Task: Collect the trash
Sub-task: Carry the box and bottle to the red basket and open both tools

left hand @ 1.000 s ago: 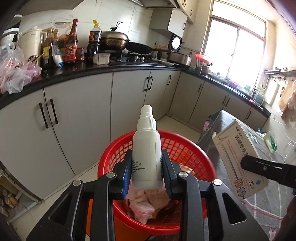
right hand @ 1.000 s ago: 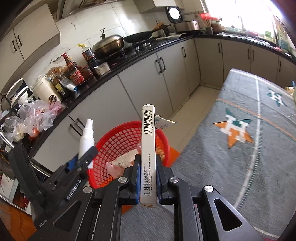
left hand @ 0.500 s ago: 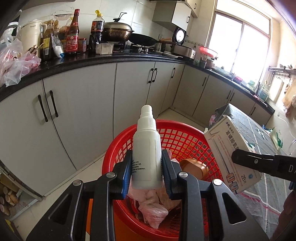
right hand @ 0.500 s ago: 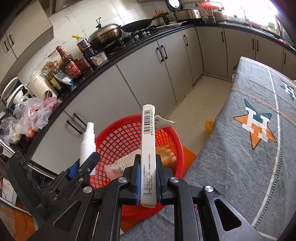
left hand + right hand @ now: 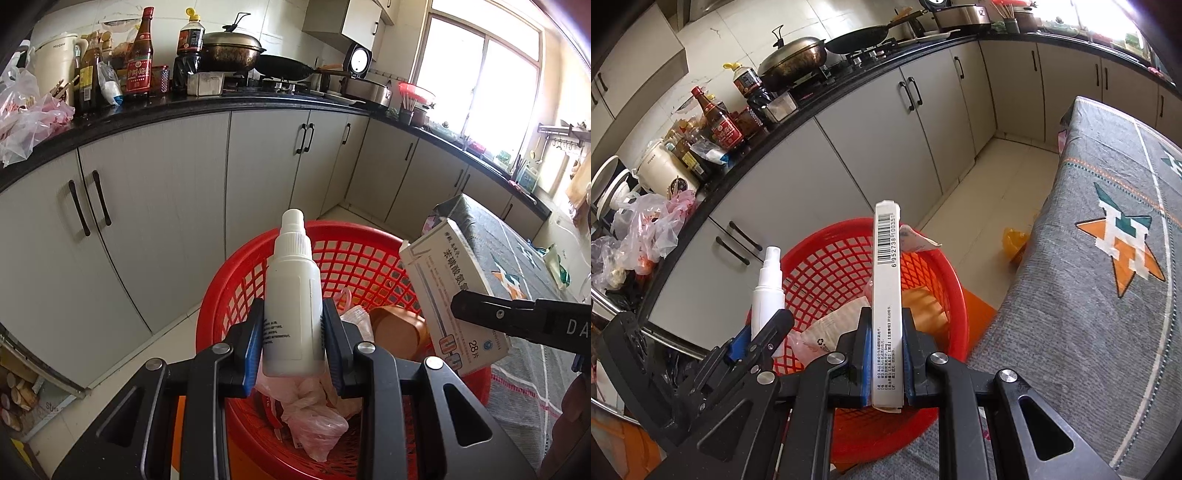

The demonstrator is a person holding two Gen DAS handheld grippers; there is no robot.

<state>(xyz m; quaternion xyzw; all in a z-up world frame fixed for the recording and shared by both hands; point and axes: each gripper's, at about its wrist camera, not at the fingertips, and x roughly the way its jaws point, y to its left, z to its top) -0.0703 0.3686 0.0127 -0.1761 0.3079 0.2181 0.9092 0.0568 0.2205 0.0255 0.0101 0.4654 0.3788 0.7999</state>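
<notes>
Left tool (image 5: pixel 293 343) clamped on spray bottle (image 5: pixel 293 295), right tool (image 5: pixel 884 360) on carton (image 5: pixel 885 295), barcode only right-view.

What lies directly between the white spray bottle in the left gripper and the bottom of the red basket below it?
In the left wrist view, crumpled pink plastic bags lie under the white spray bottle, inside the red basket.

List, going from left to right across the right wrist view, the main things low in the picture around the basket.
left gripper → spray bottle → red basket → flat box → yellow bag on the floor → grey tablecloth
</notes>
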